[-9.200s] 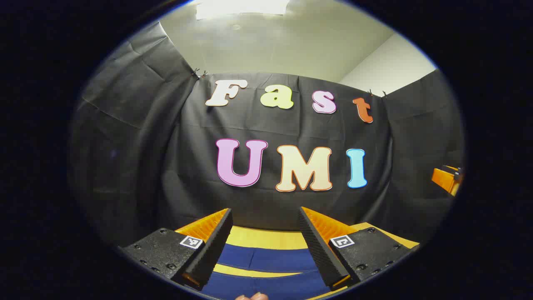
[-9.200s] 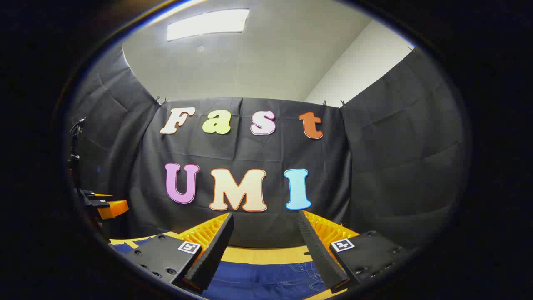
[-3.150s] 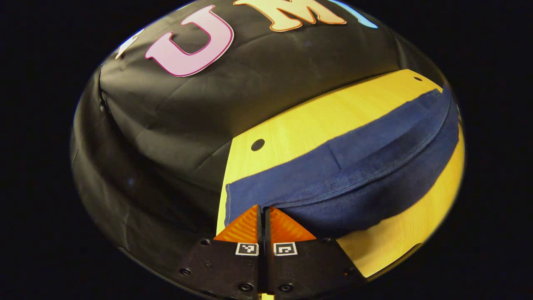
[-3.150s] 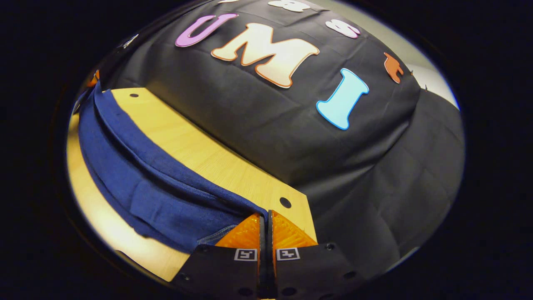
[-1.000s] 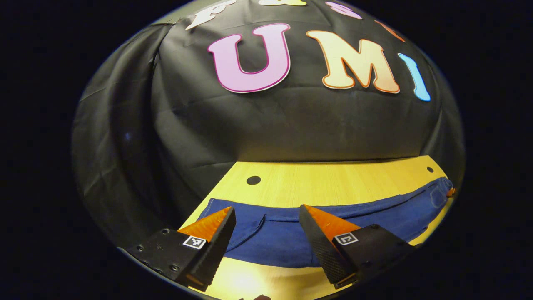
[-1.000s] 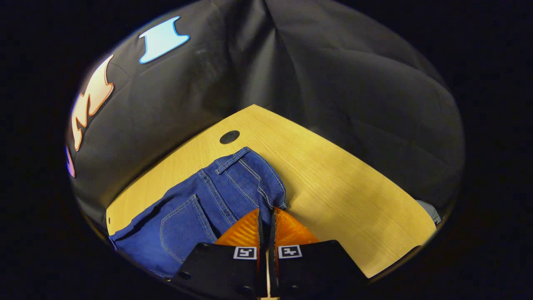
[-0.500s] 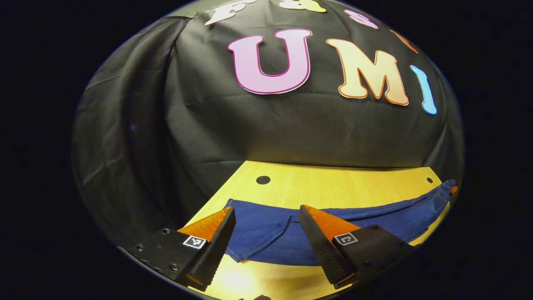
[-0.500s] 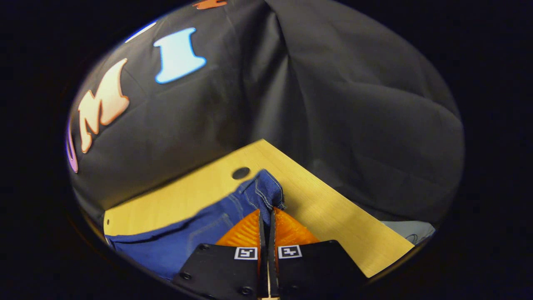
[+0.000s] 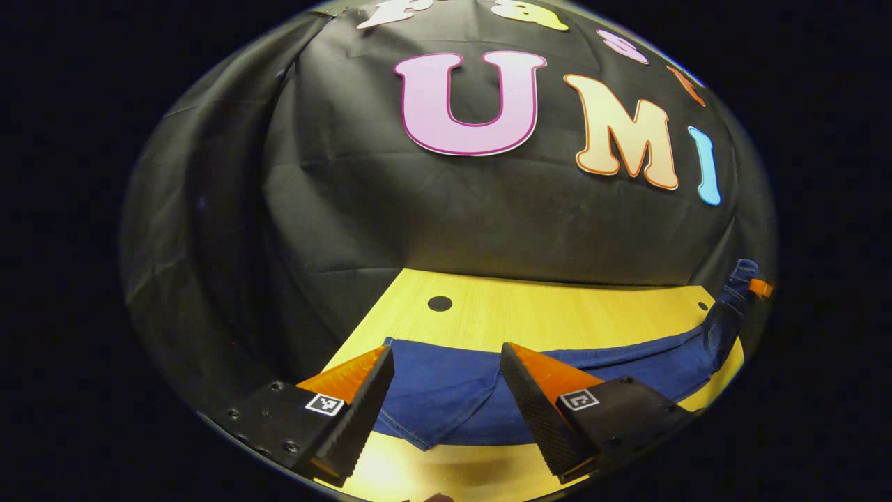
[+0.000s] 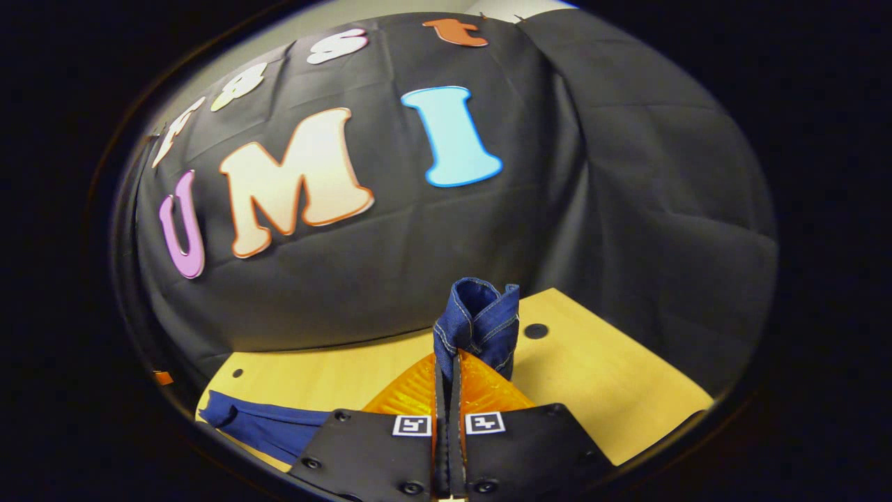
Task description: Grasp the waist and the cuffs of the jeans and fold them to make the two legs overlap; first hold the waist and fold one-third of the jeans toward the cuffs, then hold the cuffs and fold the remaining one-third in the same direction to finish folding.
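1 wooden table point(image 9: 557, 317), black-draped booth.

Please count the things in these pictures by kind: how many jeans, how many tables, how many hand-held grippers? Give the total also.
Jeans: 1
Table: 1
Hand-held grippers: 2, left hand-held gripper open, right hand-held gripper shut on the jeans' waist
Total: 4

I see jeans point(image 9: 453, 394) on the table point(image 9: 543, 317) ahead of my left gripper point(image 9: 446, 404); waist lifted far right.
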A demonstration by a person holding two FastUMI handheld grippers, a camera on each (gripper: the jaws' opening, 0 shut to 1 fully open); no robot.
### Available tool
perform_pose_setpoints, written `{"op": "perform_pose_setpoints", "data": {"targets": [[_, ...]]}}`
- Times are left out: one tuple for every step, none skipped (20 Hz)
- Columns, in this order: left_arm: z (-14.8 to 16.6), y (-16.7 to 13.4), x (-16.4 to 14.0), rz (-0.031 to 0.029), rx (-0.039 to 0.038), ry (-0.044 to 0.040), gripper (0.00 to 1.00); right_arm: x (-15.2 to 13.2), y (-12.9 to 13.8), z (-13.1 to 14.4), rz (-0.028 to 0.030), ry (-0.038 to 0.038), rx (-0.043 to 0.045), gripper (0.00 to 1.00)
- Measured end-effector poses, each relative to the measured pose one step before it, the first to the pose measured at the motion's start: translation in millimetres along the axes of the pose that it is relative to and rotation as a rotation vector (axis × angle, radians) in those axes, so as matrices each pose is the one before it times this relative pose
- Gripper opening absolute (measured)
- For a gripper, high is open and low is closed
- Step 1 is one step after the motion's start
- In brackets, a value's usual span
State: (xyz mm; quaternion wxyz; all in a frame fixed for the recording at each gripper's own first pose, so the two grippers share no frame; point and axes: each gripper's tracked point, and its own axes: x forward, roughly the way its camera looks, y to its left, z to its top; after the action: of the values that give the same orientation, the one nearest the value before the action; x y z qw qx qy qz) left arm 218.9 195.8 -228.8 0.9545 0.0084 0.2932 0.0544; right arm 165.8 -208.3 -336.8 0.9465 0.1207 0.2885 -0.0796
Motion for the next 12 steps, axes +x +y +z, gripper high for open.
{"op": "perform_pose_setpoints", "data": {"targets": [[-1.26, 7.20, 0.26, -0.00602, -0.00080, 0.00241, 0.95, -1.40, -3.75, 5.08, 0.02884, -0.00332, 0.01373, 0.03], [-1.92, 6.09, -0.78, -0.00636, -0.00165, 0.00522, 0.95, -2.50, -7.07, 3.92, 0.01558, -0.00384, 0.01320, 0.03], [-2.77, 6.80, -0.47, -0.00651, -0.00527, 0.00566, 0.96, -1.27, -0.95, -2.48, 0.01671, 0.00692, 0.00537, 0.03], [-0.72, 5.99, -0.29, -0.00607, -0.00598, 0.00228, 0.95, -0.43, -1.55, 1.56, 0.01695, -0.00102, 0.00221, 0.03], [-2.96, 6.96, 0.66, -0.00478, -0.00601, 0.00546, 0.96, 0.90, 0.74, -1.32, 0.01442, 0.00310, -0.00380, 0.03], [-1.52, 6.63, -0.08, -0.00282, -0.00248, 0.00617, 0.96, 1.29, 0.87, -0.20, 0.01801, 0.00035, -0.00581, 0.03], [-4.62, 7.74, -0.11, -0.00132, -0.00052, 0.00545, 0.96, -1.04, 2.08, -1.87, 0.02290, 0.00241, -0.00023, 0.04], [-4.42, 6.01, -0.21, -0.00265, 0.00344, 0.01106, 0.95, 1.67, 0.49, -4.16, 0.02619, 0.01321, 0.00663, 0.03], [-4.96, 6.02, 0.24, -0.00154, 0.00645, 0.01008, 0.96, 3.82, -1.39, -3.12, 0.02545, 0.01488, 0.00867, 0.03], [-2.96, 5.78, -0.57, -0.00104, 0.00721, 0.00775, 0.97, 1.67, -2.08, -1.90, 0.02258, 0.02241, 0.00972, 0.04], [-4.37, 5.09, 0.00, -0.00684, 0.00568, 0.01084, 0.98, 1.71, 2.57, -1.73, 0.02724, 0.02354, 0.00920, 0.03], [-1.84, 4.68, 0.07, -0.00395, 0.00304, 0.00672, 0.98, 2.15, -0.26, -1.81, 0.02059, 0.02310, 0.00709, 0.03]]}}
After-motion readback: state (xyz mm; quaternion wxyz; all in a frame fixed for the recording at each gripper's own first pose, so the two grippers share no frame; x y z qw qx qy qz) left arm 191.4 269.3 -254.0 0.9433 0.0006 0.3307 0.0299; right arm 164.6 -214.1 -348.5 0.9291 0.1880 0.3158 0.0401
